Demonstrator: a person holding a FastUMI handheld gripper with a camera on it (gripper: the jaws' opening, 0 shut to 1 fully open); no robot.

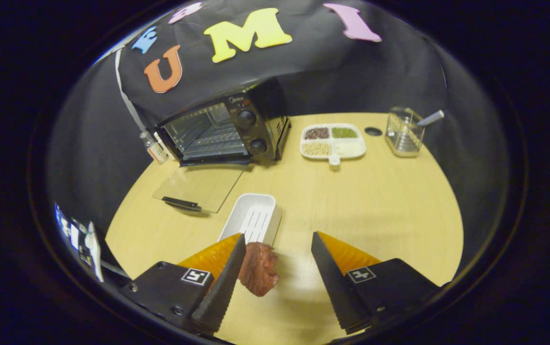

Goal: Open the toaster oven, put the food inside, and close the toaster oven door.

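Observation:
The black toaster oven (227,129) stands at the far left of the round wooden table, its glass door (198,188) folded down flat and its wire rack showing inside. A reddish-brown piece of meat (258,268) lies on the table between my fingers, close against the left finger (224,282). A white rectangular tray (254,221) sits just beyond it, between the meat and the oven door. My gripper (277,251) is open, with the right finger (330,280) well apart from the meat.
A white divided dish (333,141) of beans and grains sits to the right of the oven. A clear holder (403,134) with a utensil stands at the far right, a small dark disc (373,131) beside it. A small bottle (152,148) stands left of the oven.

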